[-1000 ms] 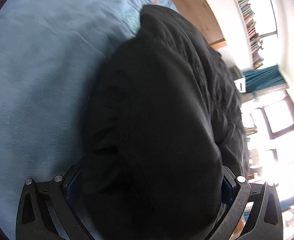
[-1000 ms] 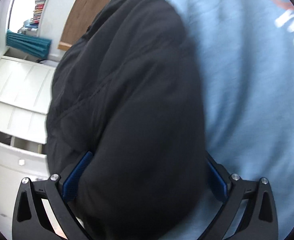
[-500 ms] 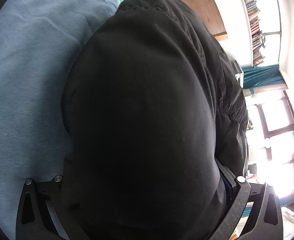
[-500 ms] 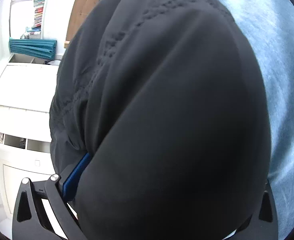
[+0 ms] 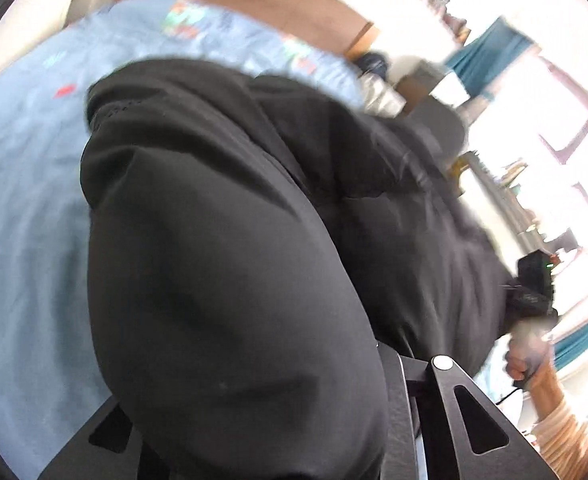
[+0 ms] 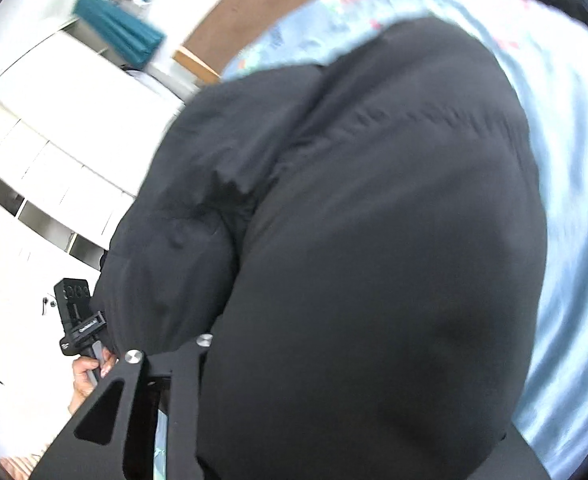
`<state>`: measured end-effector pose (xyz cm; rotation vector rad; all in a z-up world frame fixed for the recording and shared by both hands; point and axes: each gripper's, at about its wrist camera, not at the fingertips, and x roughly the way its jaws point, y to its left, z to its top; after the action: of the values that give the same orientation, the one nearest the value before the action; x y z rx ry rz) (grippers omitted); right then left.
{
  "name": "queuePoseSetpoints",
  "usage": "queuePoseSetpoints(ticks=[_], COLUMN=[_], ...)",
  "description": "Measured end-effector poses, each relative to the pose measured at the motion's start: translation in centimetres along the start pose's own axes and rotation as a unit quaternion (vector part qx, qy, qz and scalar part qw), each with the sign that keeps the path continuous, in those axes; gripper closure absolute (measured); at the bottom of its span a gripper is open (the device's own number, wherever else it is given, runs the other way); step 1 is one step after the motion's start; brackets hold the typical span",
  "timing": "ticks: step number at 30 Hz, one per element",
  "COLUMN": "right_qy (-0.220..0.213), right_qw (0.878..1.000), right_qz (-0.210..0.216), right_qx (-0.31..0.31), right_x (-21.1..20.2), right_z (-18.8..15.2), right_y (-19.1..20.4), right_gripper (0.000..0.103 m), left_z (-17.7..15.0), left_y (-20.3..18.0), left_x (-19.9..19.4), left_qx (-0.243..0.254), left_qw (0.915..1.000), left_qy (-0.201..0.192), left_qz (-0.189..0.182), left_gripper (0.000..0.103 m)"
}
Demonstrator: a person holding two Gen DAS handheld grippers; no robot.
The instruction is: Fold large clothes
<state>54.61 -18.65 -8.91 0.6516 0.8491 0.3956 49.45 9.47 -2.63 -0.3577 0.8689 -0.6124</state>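
so both wrist views are basically getting swallowed by the big black padded jacket [image 5: 229,280], which is bulging up right in front of each lens and hanging over the pale blue printed bedsheet [image 5: 25,208]. in the left view the left two-finger black gripper [image 5: 253,432] is sitting at the bottom edge with the jacket bunched between its fingers, one black finger [image 5: 466,420] showing on the right side, the other mostly buried under cloth. looks like it's pinching a thick wad of the fabric, jaws held fairly wide by the bulk.

same deal in the right view: the right two-finger black gripper [image 6: 334,432] is gripping a fat fold of the same jacket [image 6: 374,260], with only its left finger [image 6: 133,400] properly showing and the other side hidden behind the cloth. a stitched seam is running across the top of the bulge there.

each camera is also catching the other hand. in the left view the person's right hand [image 5: 528,356] is wrapped around a handle off at the right edge, below a black camera mount, with a striped sleeve [image 5: 566,436] under it. in the right view the left hand [image 6: 89,372] is showing low on the left, holding its handle.

behind it all there's a brown wooden headboard [image 6: 261,12], a folded teal cloth [image 6: 117,28] on white shelving [image 6: 53,128], and very bright windows [image 5: 566,100]. everything's a bit motion-blurred.
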Motion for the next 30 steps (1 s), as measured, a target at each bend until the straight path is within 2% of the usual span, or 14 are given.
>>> queuePoseSetpoints(ticks=[5, 8, 13, 16, 20, 24, 28, 30], right_qy=[-0.045, -0.069, -0.093, -0.098, -0.106, -0.093, -0.061, -0.049], right_qw=[0.998, 0.996, 0.992, 0.989, 0.988, 0.991, 0.996, 0.998], right_qz=[0.006, 0.01, 0.021, 0.024, 0.033, 0.017, -0.008, -0.016], right_qx=[-0.039, -0.059, -0.085, -0.104, -0.109, -0.096, -0.06, -0.044], right_x=[-1.1, -2.9, -6.9, -10.8, -15.8, -15.7, -14.1, -13.4], right_z=[1.5, 2.6, 2.2, -0.1, -4.0, -7.1, -10.9, -12.6], right_y=[5.2, 6.9, 10.8, 11.0, 10.3, 9.4, 6.8, 5.0], right_gripper=[0.075, 0.075, 0.076, 0.076, 0.075, 0.076, 0.075, 0.075], left_z=[1.0, 1.2, 1.1, 0.1, -1.6, -4.0, -7.8, -9.3], left_y=[-2.8, -4.8, -8.0, -9.8, -10.4, -8.7, -6.9, -5.7], left_x=[-2.5, -4.2, -8.2, -10.7, -11.9, -10.6, -8.9, -8.8], left_qx=[0.011, 0.031, 0.054, 0.069, 0.08, 0.06, 0.042, 0.032], left_qw=[0.9986, 0.9974, 0.9946, 0.993, 0.9922, 0.9958, 0.9988, 0.9994], left_qy=[-0.04, -0.054, -0.073, -0.081, -0.082, -0.06, -0.024, -0.014], left_qz=[-0.032, -0.037, -0.05, -0.051, -0.049, -0.036, -0.009, -0.009], left_gripper=[0.081, 0.081, 0.081, 0.081, 0.081, 0.081, 0.081, 0.081])
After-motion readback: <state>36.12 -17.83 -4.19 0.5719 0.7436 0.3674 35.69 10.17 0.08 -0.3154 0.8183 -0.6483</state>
